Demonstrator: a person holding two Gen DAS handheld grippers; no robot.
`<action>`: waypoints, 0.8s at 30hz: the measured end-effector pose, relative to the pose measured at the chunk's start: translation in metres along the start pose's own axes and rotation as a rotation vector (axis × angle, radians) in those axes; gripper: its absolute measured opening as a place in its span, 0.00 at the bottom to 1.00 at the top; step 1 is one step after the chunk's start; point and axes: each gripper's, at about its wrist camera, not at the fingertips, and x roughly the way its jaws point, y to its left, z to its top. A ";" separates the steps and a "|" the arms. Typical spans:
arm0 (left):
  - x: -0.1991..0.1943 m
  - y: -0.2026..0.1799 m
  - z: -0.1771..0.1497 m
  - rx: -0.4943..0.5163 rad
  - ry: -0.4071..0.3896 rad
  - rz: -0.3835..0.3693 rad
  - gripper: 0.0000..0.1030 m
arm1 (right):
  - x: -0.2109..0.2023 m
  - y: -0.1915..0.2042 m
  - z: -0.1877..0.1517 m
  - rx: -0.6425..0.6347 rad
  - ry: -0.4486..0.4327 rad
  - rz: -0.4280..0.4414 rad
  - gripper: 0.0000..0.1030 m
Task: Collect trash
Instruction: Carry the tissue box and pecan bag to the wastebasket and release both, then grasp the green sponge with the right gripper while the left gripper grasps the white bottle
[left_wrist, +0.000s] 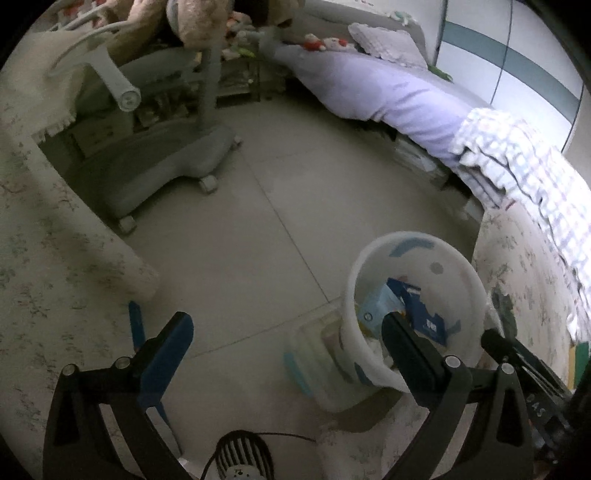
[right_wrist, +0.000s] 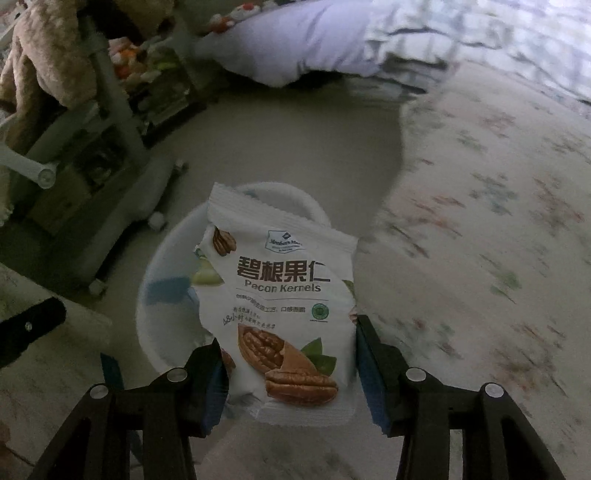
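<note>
We have the pecan packet (right_wrist: 280, 306) pinched in the right tool (right_wrist: 288, 354), hanging over the white bin (right_wrist: 162, 332), which already holds wrappers. Dropping it seems next. Our left tool (left_wrist: 284, 336) is spread, empty, beside the bin (left_wrist: 417, 295).

- Pecan packet (right_wrist: 280, 295): white, brown nuts, green leaves, dark lettering.
- Bin (left_wrist: 465, 280): white with blue and grey marks.
- Floral cloth (right_wrist: 480, 221): cream, faded sprigs.
- Pillow (left_wrist: 388, 92): lilac.
- Blanket (left_wrist: 517, 155): checked white, blue, grey.
- Gripper pads (left_wrist: 166, 354): blue on black.
</note>
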 end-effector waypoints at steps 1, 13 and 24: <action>-0.001 0.001 0.001 -0.006 -0.004 0.001 1.00 | 0.004 0.003 0.003 0.000 -0.001 0.003 0.54; -0.009 -0.005 -0.004 -0.016 -0.027 -0.018 1.00 | -0.012 -0.010 0.004 -0.004 -0.124 -0.014 1.00; -0.017 -0.055 -0.021 0.086 -0.031 -0.085 1.00 | -0.058 -0.078 -0.019 -0.011 -0.091 -0.165 1.00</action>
